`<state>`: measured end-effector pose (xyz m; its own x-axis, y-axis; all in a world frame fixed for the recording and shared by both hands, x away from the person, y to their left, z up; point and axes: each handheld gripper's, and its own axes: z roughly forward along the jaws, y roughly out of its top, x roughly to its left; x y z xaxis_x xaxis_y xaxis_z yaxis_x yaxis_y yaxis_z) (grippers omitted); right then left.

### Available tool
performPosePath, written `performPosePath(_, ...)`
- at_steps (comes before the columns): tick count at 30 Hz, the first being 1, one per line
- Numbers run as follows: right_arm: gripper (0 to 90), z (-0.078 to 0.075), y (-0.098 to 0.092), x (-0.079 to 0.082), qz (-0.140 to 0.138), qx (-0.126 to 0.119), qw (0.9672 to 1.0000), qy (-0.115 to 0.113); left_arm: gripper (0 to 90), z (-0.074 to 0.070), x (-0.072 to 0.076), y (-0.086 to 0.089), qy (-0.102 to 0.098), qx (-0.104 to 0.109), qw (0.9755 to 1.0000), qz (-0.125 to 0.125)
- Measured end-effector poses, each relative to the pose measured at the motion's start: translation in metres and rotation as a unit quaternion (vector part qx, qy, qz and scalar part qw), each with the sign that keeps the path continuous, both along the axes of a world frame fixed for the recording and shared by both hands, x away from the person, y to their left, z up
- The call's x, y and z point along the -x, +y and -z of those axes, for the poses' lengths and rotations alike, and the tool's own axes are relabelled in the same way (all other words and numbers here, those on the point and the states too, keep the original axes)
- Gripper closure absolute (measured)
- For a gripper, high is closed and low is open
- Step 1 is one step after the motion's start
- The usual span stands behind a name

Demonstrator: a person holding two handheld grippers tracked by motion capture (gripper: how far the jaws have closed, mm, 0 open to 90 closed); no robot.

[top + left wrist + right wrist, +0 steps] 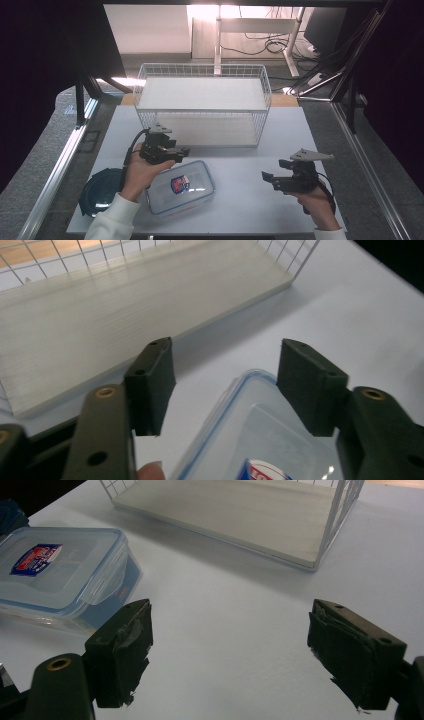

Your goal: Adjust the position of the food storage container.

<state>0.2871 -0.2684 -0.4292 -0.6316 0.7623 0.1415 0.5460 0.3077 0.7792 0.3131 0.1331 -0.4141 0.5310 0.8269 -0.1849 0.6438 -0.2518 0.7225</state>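
Observation:
A clear plastic container (182, 187) with a blue-rimmed snap lid and a red and blue label lies at the front left of the white table (240, 205). My left gripper (177, 154) hovers over the container's far corner. In the left gripper view its jaws (230, 385) stand apart above the lid (255, 440) and no pad presses on it. My right gripper (275, 171) is held at the front right and points left. In the right gripper view its jaws (230, 650) are open over bare table, with the container (60, 570) farther off to the left.
A white wire rack (202, 102) with two pale wooden shelves stands at the back middle of the table; its lower shelf (100, 315) (240, 510) lies just beyond both grippers. A dark blue round container (100, 192) sits at the table's front left edge.

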Motion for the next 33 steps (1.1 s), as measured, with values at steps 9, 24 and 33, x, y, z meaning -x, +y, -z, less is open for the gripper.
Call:
performPosePath(9, 17.9, 0.006, 0.000, -0.003, 0.003, 0.002, 1.0000, 0.008, 61.4, 0.026, -0.031, -0.009, 0.033, -0.061, 0.9970, 0.035)
performPosePath(24, 17.8, 0.015, 0.005, -0.006, -0.008, 0.017, 0.9994, 0.027, 89.8, 0.049, -0.042, -0.033, 0.069, -0.118, 0.9875, 0.079)
performPosePath(33, 17.8, 0.018, 0.003, -0.008, -0.003, 0.019, 0.9993, 0.032, 90.0, 0.057, -0.045, -0.044, 0.071, -0.151, 0.9814, 0.095)
